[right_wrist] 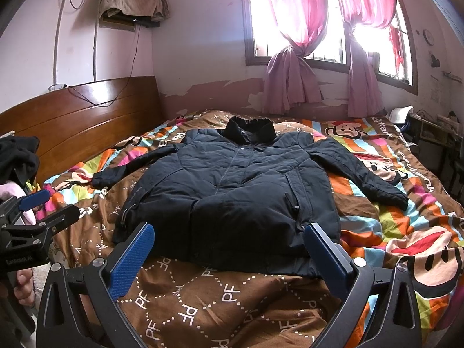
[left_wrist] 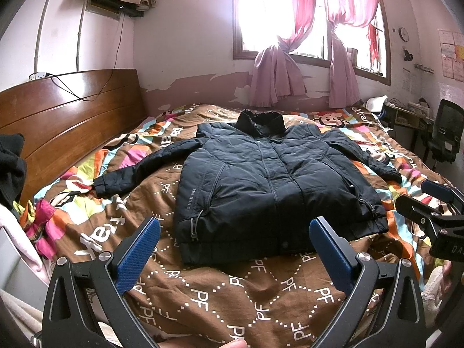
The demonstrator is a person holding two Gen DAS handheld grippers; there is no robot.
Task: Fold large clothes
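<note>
Puffy dark quilted jacket (left_wrist: 269, 185) lies flat mid-bed, sleeves splayed, hem toward the near edge. My left claw (left_wrist: 235, 249) and right claw (right_wrist: 229, 255) hover spread wide, empty, over bare patterned quilt (right_wrist: 203, 304).

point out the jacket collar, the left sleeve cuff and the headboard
jacket collar (left_wrist: 261, 121), left wrist view, middle of the raised collar
left sleeve cuff (left_wrist: 102, 186), left wrist view, sleeve end
headboard (right_wrist: 87, 121), right wrist view, wooden panel

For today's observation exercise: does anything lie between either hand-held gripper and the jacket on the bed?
Nothing visible does. Only bare quilt separates the open left hand-held gripper and right hand-held gripper from the jacket hem.
</note>
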